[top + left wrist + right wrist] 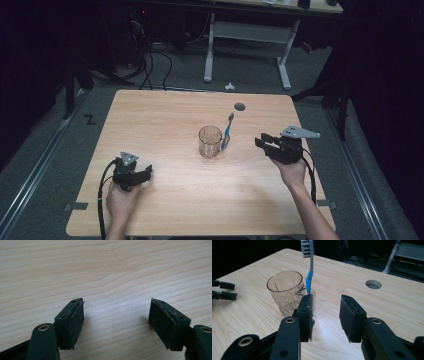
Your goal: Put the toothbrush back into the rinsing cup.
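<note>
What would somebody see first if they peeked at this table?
Probably the see-through cup in the middle of the wooden table, with a blue and grey toothbrush standing upright in a small holder at its side. Next, two black grippers, both with open jaws: the right gripper aims at the cup, and the left gripper lies low near the front left.

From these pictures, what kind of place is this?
Probably a lab or recording room, not a home: a wooden table on grey floor, dark surroundings, loose cables and another desk's white legs behind.
</note>
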Demonstrator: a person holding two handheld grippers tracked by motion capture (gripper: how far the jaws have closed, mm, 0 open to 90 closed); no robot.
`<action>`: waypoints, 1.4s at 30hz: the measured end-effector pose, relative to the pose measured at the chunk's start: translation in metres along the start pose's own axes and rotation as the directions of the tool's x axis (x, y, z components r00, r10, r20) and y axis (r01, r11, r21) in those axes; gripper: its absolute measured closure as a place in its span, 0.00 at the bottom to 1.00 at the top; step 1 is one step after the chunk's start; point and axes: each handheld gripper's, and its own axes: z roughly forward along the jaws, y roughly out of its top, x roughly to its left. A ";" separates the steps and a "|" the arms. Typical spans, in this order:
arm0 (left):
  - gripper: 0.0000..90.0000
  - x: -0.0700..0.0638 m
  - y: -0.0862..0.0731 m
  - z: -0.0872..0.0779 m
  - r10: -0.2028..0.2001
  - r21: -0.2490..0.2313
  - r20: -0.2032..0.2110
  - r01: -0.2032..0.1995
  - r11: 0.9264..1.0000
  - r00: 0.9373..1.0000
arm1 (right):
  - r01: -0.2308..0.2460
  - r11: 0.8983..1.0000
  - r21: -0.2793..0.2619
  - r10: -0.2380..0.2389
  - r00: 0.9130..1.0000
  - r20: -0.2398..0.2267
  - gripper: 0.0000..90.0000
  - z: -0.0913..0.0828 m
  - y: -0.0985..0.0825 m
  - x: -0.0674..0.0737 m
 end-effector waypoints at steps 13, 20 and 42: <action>0.32 0.000 0.000 0.000 0.000 0.000 0.000 0.000 1.000 1.000 | -0.035 0.999 0.003 0.035 0.999 0.016 0.70 -0.004 -0.016 -0.005; 0.32 0.000 0.000 0.000 0.000 0.001 -0.001 0.000 1.000 1.000 | -0.052 0.999 0.007 0.052 0.998 0.035 0.70 -0.007 -0.025 -0.010; 0.32 0.000 0.000 0.000 -0.001 0.001 -0.002 0.001 1.000 1.000 | -0.091 0.995 0.033 0.088 0.993 0.073 0.72 -0.001 -0.045 -0.019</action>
